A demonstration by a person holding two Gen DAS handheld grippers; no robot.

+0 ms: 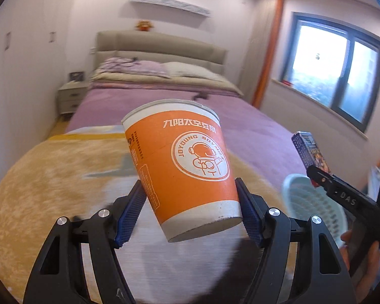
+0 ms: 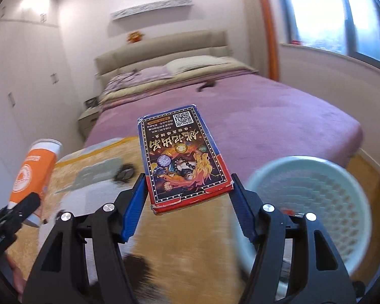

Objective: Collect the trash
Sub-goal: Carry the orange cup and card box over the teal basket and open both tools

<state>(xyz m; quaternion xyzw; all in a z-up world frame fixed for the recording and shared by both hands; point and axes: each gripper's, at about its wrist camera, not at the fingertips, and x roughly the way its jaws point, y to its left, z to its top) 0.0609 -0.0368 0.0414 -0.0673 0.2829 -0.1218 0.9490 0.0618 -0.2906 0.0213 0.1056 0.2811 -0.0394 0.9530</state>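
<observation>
Bedroom scene above a bed [image 1: 253,131] draped with a purple cover. Left hand-held gripper [image 1: 190,212] clamps an orange Joyoung soy-milk paper cup [image 1: 187,169] near its base, tilted. Right hand-held gripper [image 2: 187,202] pinches a flat printed card box [image 2: 182,159] by its edges. Pale green laundry-style basket [image 2: 316,202] sits nearby, lower right. Risk: the tilted cup slipping from its low grip, or either item missing the basket rim.

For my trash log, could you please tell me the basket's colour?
The basket is pale mint green, clearest in the right wrist view.
</observation>
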